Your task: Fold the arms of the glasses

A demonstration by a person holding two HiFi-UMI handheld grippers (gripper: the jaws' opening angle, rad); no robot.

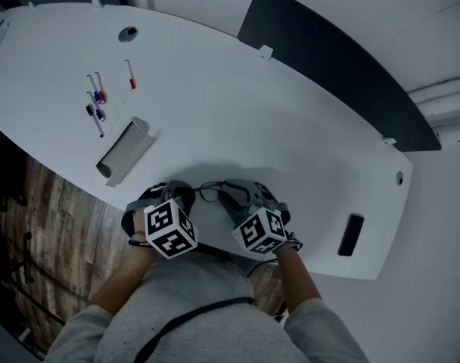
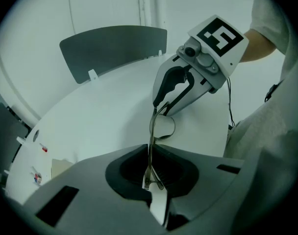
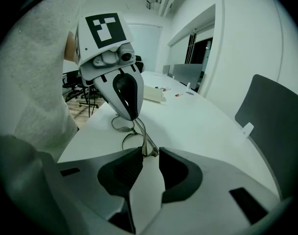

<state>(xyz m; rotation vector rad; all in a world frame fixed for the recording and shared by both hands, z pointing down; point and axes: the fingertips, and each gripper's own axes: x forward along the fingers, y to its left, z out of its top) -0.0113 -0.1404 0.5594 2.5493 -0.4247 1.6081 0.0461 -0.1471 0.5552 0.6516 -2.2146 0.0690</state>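
Observation:
Thin wire-rimmed glasses (image 1: 209, 193) hang between my two grippers just above the white table (image 1: 237, 112), near its front edge. In the left gripper view, my left gripper (image 2: 151, 177) is shut on one slim metal arm (image 2: 149, 151), which runs up to a lens ring (image 2: 164, 126). Opposite it, my right gripper (image 2: 159, 106) pinches the far end of the frame. From the right gripper view, my right gripper (image 3: 149, 153) is closed on the frame's corner (image 3: 147, 150), and the lenses (image 3: 123, 127) lie beyond it, below my left gripper (image 3: 131, 116).
A grey open box (image 1: 126, 151) and several markers (image 1: 96, 100) lie at the table's left. A flat black object (image 1: 351, 234) rests near the right front edge. A dark chair back (image 1: 328, 59) stands behind the table. Wooden floor (image 1: 56, 225) shows at lower left.

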